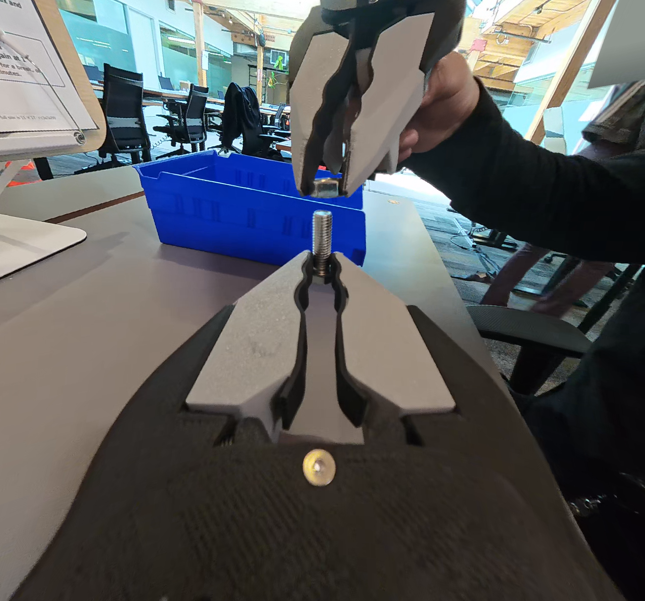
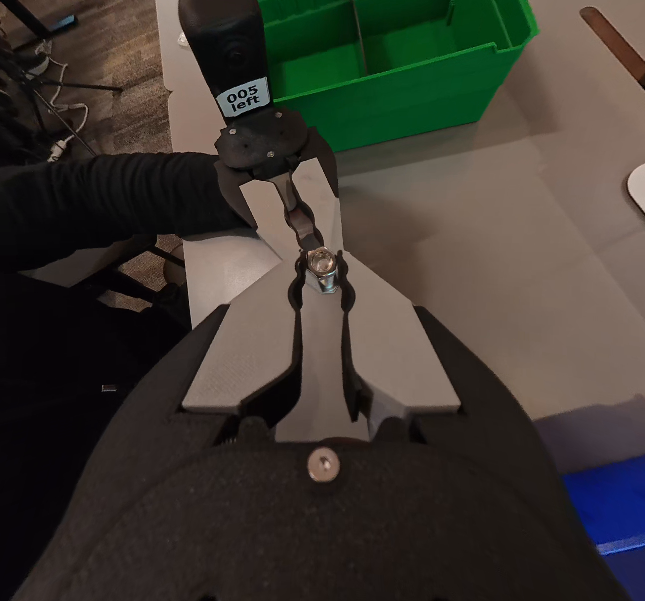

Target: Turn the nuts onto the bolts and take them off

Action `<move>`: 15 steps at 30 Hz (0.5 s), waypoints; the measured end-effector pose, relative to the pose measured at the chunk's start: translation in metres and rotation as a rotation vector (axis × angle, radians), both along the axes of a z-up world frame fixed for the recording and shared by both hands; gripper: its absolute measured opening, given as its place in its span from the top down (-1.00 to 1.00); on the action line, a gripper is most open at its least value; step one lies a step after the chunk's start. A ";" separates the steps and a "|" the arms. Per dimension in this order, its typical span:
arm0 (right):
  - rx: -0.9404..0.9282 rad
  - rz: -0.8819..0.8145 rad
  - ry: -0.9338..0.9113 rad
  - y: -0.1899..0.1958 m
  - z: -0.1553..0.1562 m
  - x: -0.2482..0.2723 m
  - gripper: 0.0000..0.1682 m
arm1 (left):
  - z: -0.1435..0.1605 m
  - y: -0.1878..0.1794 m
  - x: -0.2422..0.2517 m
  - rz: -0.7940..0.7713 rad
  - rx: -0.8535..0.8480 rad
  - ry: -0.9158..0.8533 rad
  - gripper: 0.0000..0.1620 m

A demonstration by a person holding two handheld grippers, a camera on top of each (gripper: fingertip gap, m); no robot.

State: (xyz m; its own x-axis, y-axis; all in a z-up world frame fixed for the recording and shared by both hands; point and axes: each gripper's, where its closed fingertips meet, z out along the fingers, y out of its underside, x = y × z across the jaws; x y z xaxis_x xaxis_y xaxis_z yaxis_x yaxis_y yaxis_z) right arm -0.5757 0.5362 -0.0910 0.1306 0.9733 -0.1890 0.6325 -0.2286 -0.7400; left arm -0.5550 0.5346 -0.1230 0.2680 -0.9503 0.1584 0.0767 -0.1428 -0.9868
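Nut held right above upright bolt, not touching.
We clamp the bolt [image 1: 321, 239] with the left gripper [image 1: 321, 266], threads up, over the grey table [image 1: 174, 287]. Our right gripper [image 2: 320, 270] is closed on the hex nut [image 2: 321, 268], pointing down in line with the bolt tip. Blue bin [image 1: 244, 214] behind; green bin [image 2: 401, 61] beyond the left gripper.

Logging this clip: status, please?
Left gripper shut on bolt, upright. Right gripper shut on nut, above bolt, apart. Nothing between.
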 end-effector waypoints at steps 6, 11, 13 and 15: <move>0.026 0.005 -0.045 0.000 -0.006 -0.003 0.83 | 0.003 -0.001 0.000 0.002 0.017 -0.012 0.92; 0.046 0.011 -0.059 -0.001 -0.006 -0.006 0.83 | 0.005 0.000 -0.001 0.025 0.041 -0.013 0.92; 0.034 0.015 -0.056 -0.002 -0.005 -0.007 0.83 | 0.007 0.000 -0.001 0.034 0.066 -0.010 0.92; 0.030 0.018 -0.058 -0.003 -0.004 -0.008 0.83 | 0.007 0.000 -0.002 0.047 0.083 -0.008 0.92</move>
State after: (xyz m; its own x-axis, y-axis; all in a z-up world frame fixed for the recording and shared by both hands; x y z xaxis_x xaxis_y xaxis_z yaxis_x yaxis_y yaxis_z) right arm -0.5837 0.5337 -0.0953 0.1233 0.9806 -0.1523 0.6784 -0.1953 -0.7082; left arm -0.5567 0.5349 -0.1156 0.3115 -0.9467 0.0823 0.0895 -0.0570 -0.9943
